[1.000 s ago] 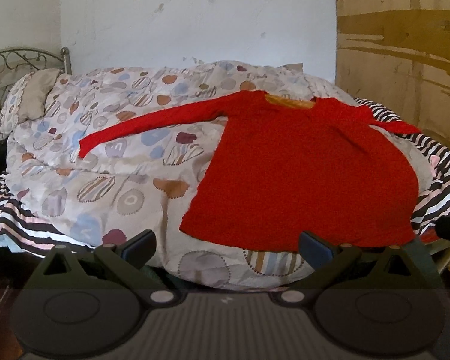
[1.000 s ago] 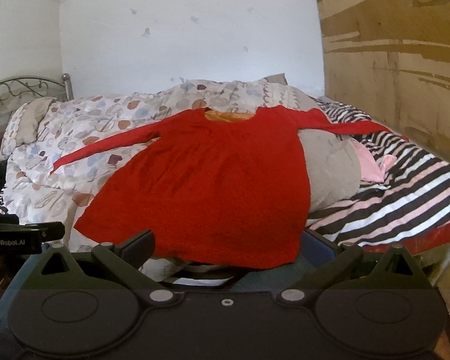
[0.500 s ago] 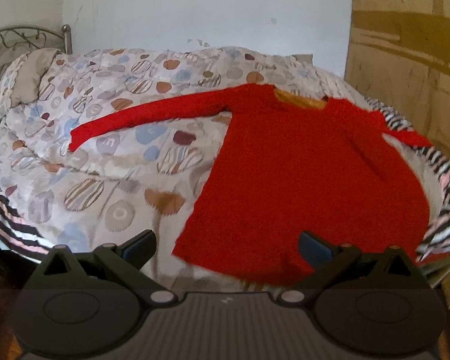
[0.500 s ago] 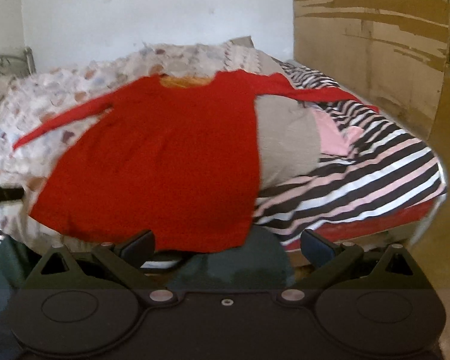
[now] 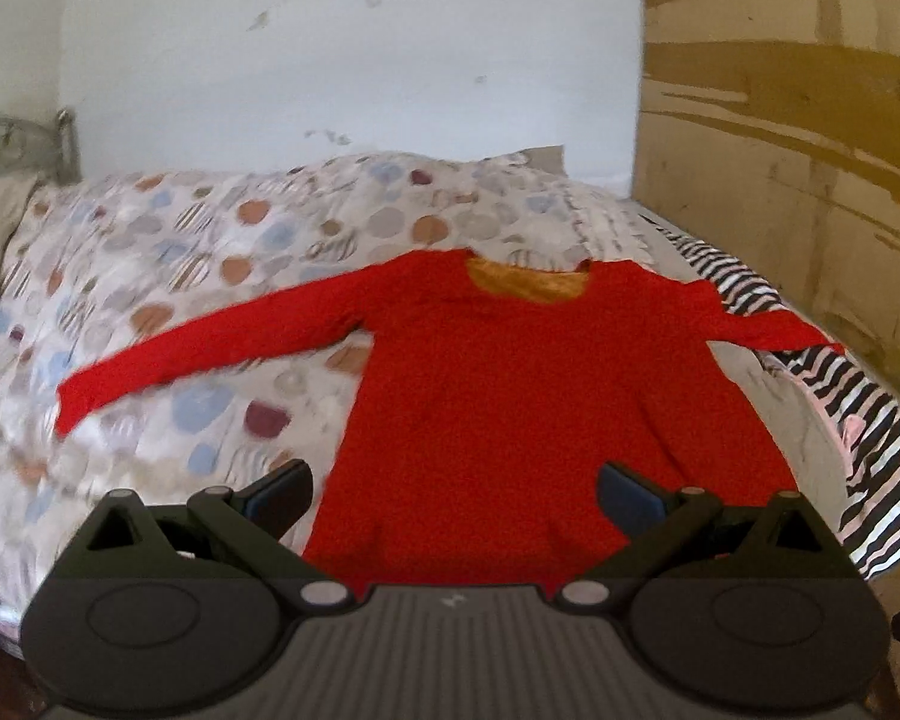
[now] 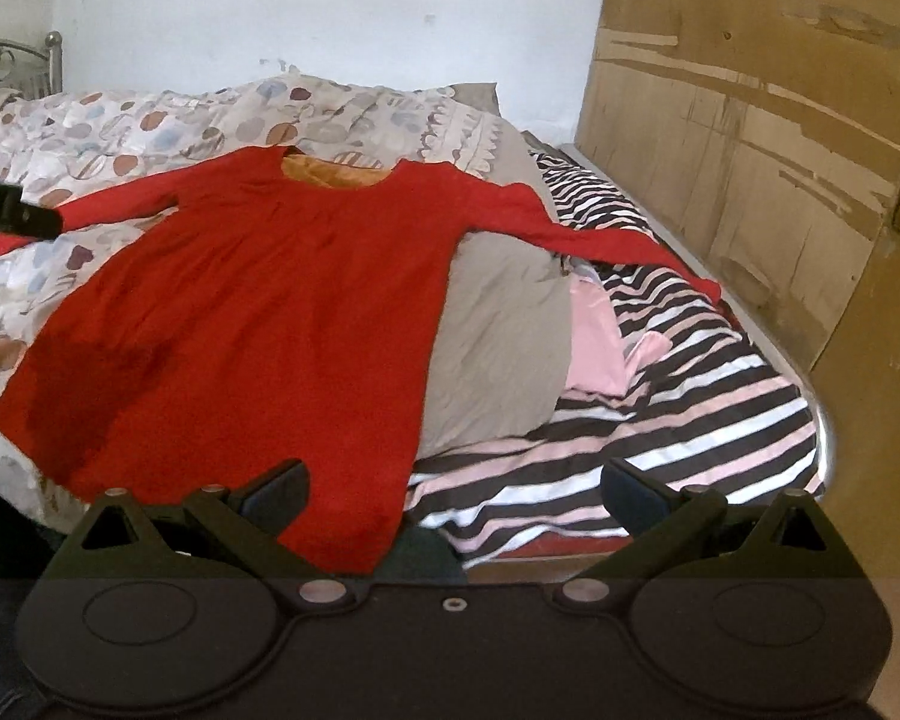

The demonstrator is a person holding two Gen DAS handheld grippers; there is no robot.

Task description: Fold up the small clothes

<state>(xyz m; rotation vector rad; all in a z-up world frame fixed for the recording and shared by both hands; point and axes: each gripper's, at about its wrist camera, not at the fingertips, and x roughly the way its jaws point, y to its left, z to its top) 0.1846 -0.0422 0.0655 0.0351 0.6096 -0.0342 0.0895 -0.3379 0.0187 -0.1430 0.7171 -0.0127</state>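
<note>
A red long-sleeved top lies spread flat on the bed, neckline away from me and both sleeves stretched out. My left gripper hangs open just over its hem, holding nothing. In the right wrist view the same red top fills the left half. My right gripper is open above the top's right hem corner and the striped sheet. The left gripper's black body shows at the far left edge.
A quilt with round patches covers the bed's left and back. A grey pillow, a pink cloth and a black-pink-white striped sheet lie to the right. A wooden panel stands along the right side.
Both grippers have moved forward and up over the bed, so the top sits closer and more central. The right gripper has swung rightwards toward the striped sheet. Both stay open.
</note>
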